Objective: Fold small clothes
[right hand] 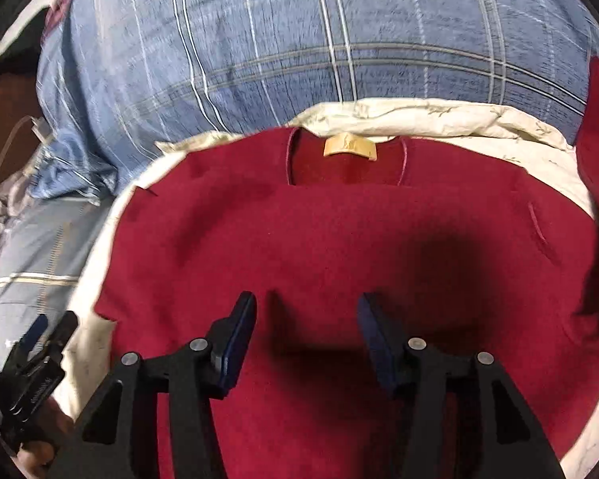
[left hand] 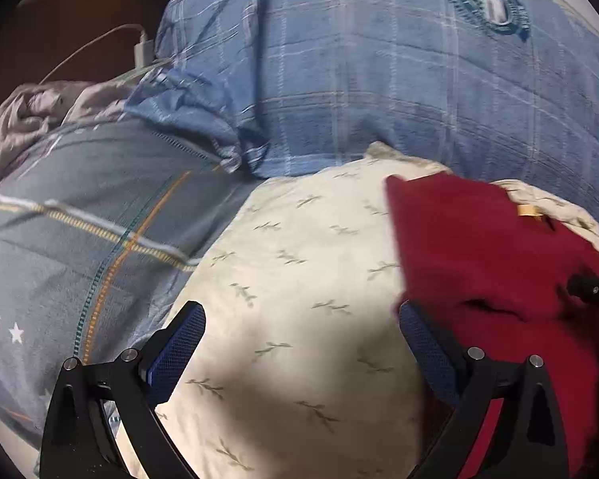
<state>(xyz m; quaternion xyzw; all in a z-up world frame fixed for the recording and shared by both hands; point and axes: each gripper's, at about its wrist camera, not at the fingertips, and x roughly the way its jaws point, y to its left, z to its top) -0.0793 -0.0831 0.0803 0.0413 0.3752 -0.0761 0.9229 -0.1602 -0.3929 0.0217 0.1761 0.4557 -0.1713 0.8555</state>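
garment (right hand: pixel 339 239) lies on cloth (left hand: pixel 299 279) | label (right hand: pixel 350 147) at its far edge | pillow (right hand: pixel 299 32) behind cloth | quilt (left hand: pixel 80 219) left of cloth | charger (left hand: pixel 143 51) beyond quilt, left of pillow

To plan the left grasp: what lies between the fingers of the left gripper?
In the left wrist view, only the cream leaf-print cloth lies between the open left gripper fingers. The red garment edge sits by its right finger.
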